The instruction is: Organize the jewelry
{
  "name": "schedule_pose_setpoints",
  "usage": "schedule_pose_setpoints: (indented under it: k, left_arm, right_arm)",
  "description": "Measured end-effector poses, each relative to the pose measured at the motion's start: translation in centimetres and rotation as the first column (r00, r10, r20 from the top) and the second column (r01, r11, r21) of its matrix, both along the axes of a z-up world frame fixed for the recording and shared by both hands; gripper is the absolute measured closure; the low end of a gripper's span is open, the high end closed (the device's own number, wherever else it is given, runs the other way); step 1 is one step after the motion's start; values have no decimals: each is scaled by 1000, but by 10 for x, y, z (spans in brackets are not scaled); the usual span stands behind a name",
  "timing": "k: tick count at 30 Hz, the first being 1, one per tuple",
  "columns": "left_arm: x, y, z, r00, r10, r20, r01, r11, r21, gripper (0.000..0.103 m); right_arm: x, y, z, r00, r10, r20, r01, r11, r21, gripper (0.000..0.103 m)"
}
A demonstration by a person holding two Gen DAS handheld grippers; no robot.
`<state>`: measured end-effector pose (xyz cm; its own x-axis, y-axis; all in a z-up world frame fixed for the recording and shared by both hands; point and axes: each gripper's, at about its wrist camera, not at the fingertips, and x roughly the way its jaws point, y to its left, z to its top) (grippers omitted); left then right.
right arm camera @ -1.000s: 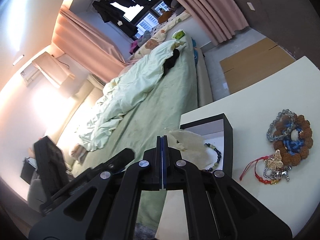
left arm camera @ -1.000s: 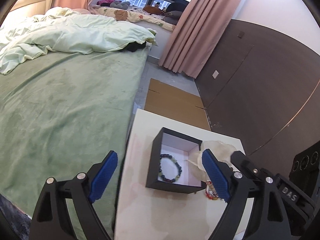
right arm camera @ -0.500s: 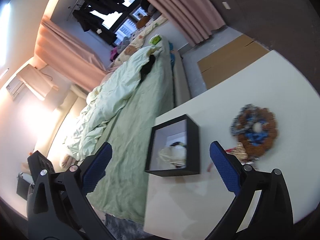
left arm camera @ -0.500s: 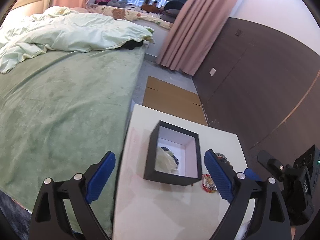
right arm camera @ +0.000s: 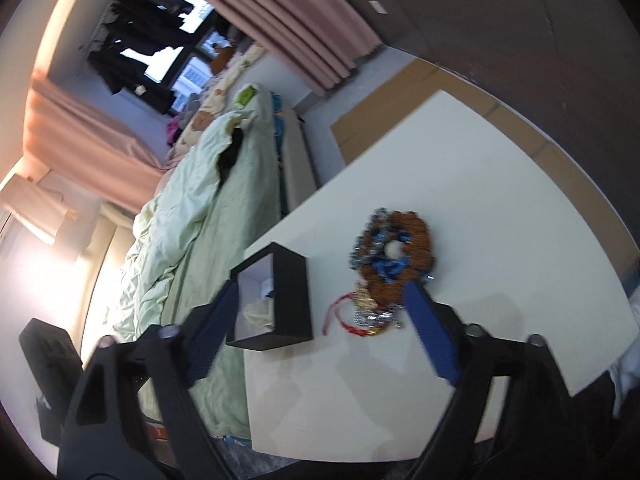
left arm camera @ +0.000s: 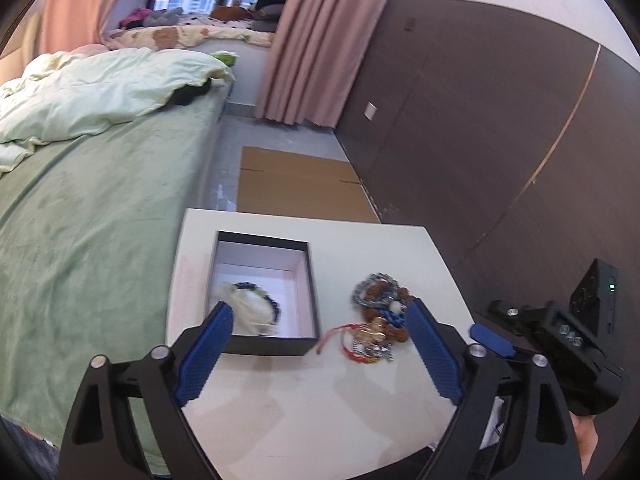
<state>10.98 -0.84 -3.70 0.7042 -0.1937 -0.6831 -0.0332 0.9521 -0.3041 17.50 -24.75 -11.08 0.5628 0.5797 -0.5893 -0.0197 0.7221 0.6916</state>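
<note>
the jewelry pile (right arm camera: pixel 390 268) sits on the white table (right arm camera: pixel 500 220) just right of the black box (right arm camera: pixel 290 292), which already holds a beaded bracelet (left arm camera: pixel 270 306) and a pale pouch (left arm camera: pixel 248 310). my right gripper (right arm camera: pixel 320 330) looks nearer, with the pile just ahead toward its right finger; my left gripper (left arm camera: pixel 320 350) hangs back. both spread wide, holding nothing.

— Where are your grippers?

— My left gripper (left arm camera: pixel 318 354) hangs above the near edge of the table, blue fingers (left arm camera: pixel 204 354) spread wide and empty. My right gripper (right arm camera: pixel 320 332) is just the same, jaws wide apart, tilted, over the near edge too.
</note>
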Motion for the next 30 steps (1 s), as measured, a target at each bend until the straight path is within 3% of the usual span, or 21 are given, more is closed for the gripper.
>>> schedule_pose_setpoints:
  k: [4, 9, 15, 17, 23, 25, 26, 30]
  left_arm:
    - [16, -18, -1, 999, -44, -24, 44, 999, 16, 30]
    - [44, -43, -7, 992, -108, -71, 109, 994, 12, 48]
    - [62, -68, -22, 983, -180, -45, 182, 983, 28, 54]
    - [70, -70, -34, 981, -174, -80, 177, 984, 29, 64]
    - [85, -66, -56, 982, -152, -109, 154, 988, 9, 65]
    - [89, -66, -60, 981, -161, -112, 163, 987, 8, 65]
    - [91, -66, -62, 980, -162, -112, 165, 986, 17, 65]
    - [97, -75, -70, 978, -175, -116, 181, 983, 40, 65]
  right_arm:
    - [2, -13, -15, 997, -23, -67, 24, 1000, 17, 34]
    - [14, -20, -29, 992, -18, -125, 23, 999, 35, 44]
    - [35, -27, -52, 980, -32, -197, 35, 999, 9, 46]
    - [43, -24, -59, 977, -23, -212, 23, 1000, -1, 47]
    - [66, -12, -79, 963, -4, -269, -3, 1000, -27, 56]
    - [68, -12, -85, 958, -3, -288, -5, 1000, -26, 65]
    - [68, -12, -87, 955, 0, -296, -6, 1000, -20, 78]
    - [67, -22, -89, 950, -6, -313, 15, 1000, 25, 83]
